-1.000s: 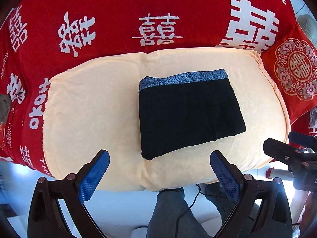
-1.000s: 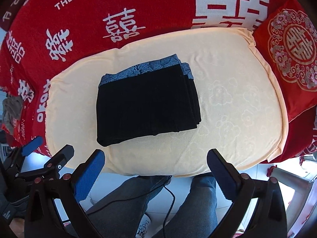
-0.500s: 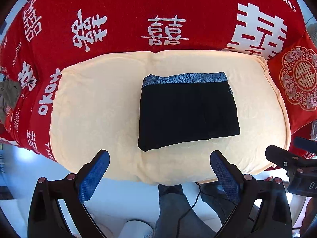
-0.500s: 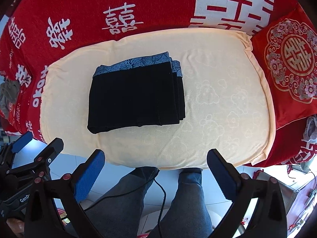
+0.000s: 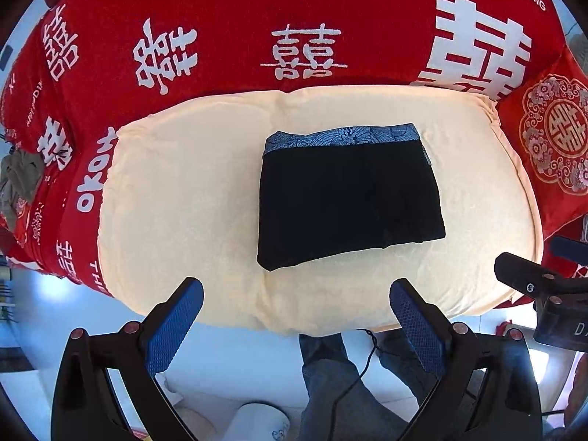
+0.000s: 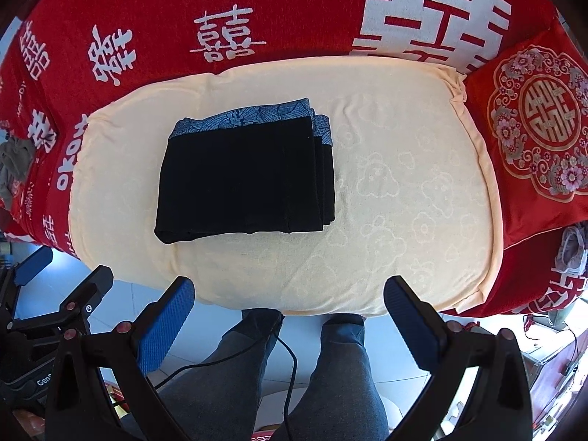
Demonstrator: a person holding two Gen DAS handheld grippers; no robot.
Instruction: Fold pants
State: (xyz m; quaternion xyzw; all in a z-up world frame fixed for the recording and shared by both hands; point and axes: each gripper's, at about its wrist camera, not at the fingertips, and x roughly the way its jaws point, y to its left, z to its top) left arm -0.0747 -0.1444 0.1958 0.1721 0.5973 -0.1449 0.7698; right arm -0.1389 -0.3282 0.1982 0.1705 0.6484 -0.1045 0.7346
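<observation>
Red blanket (image 5: 235, 36) with white characters and English lettering covers the back of the scene. On it lies a cream cushion (image 5: 176, 191), also seen from the right wrist view (image 6: 404, 191), with a faint embossed cloud or flower pattern on its cover. A red embroidered pillow (image 6: 533, 125) sits just beside the cushion's right end, touching its edge. Grey cloth (image 5: 18, 180) is bunched at the far left on the blanket; too distorted at the frame edge to say what it is.

Pants (image 5: 349, 194) are folded into a compact black rectangle, lying flat on the cushion, roughly mid-surface and a bit left of centre in the right wrist view (image 6: 246, 180). The blue patterned waistband runs along the far edge. Stacked layers show stepped along the right side. The near left corner sags slightly toward the cushion's front edge.

Left gripper (image 5: 294, 316): jaws spread wide, nothing between them, blue pads facing in. It hangs above the floor just past the cushion's front edge, apart from the pants.

Right gripper (image 6: 290, 312): same, jaws wide apart and empty, off the front edge, not touching fabric. It also shows at the right edge of the left wrist view (image 5: 540, 286), and the left one appears at lower left of the right wrist view (image 6: 55, 294).

The person's legs in grey jeans (image 6: 330, 378) stand below, over a pale floor, with a black cable (image 6: 286, 360) trailing between them.
</observation>
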